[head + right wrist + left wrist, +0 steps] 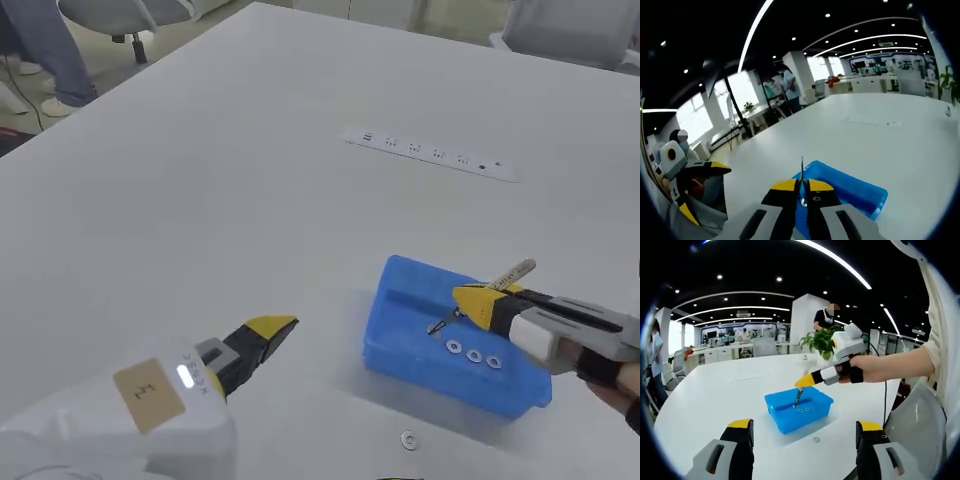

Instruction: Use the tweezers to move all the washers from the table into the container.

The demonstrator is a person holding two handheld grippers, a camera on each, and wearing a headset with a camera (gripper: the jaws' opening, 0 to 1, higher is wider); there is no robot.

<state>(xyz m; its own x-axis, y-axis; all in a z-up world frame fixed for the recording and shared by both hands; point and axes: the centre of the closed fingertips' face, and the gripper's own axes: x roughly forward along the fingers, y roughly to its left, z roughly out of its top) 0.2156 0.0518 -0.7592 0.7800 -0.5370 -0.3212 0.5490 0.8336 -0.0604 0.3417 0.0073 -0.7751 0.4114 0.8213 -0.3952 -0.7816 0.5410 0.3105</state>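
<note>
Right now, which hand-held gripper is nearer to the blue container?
Right. The right hand-held gripper hangs over the blue container, its tweezers pointing down into it. The left hand-held gripper hovers off to one side, apart from the container.

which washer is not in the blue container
The lone washer on the table, just outside the near wall of the blue container; the other three washers lie in a row inside it.
</note>
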